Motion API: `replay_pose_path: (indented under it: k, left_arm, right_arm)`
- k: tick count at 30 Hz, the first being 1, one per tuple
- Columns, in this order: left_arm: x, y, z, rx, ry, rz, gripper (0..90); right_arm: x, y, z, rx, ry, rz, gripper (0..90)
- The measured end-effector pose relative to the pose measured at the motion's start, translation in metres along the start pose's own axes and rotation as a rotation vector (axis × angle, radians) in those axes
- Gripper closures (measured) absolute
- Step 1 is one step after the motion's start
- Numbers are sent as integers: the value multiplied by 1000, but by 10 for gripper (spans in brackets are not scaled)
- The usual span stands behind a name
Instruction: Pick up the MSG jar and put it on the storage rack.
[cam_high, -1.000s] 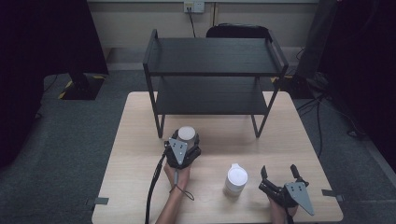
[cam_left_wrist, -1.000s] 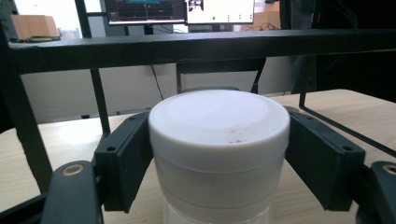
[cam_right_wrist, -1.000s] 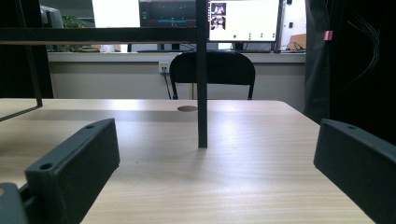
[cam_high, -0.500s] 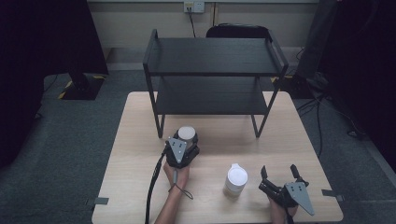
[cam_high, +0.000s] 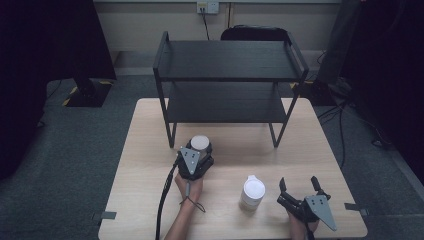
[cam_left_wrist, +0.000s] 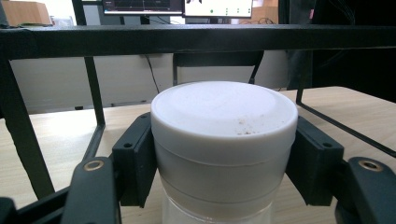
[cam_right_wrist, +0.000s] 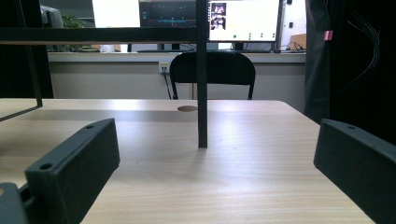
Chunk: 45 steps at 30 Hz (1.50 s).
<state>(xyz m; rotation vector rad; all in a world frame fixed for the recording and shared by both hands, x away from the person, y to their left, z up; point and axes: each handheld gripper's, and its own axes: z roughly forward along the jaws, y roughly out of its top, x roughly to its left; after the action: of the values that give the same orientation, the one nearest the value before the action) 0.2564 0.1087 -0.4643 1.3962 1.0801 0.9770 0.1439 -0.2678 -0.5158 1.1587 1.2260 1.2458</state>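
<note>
A white-lidded jar (cam_high: 200, 143) stands on the wooden table (cam_high: 145, 150) just in front of the black two-tier shelf rack (cam_high: 227, 75). My left gripper (cam_high: 198, 150) is shut on this jar; in the left gripper view both jaws press the sides of the jar (cam_left_wrist: 224, 144) below its lid. A second white jar (cam_high: 252, 192) stands nearer the front edge, right of centre. Right of that jar my right gripper (cam_high: 300, 185) rests open, a little apart from it. In the right gripper view the right gripper (cam_right_wrist: 219, 163) has only bare table between its wide-set jaws.
The rack's front legs (cam_high: 171, 132) (cam_right_wrist: 201, 93) stand on the table's middle; its two shelves hold nothing. A black chair (cam_right_wrist: 212, 72) and monitors sit beyond the table's far edge. Cables run over the grey floor (cam_high: 75, 150).
</note>
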Motion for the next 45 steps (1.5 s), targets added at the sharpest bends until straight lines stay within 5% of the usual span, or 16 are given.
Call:
replay_pose_path:
  k: [21,45]
  left_arm:
    - [7,7,-6,-2,-35,5,342]
    - [32,49,-20,-55,-203,53,342]
  right_arm:
    - [0,0,0,0,0,1,0]
    - [0,0,0,0,1,2,0]
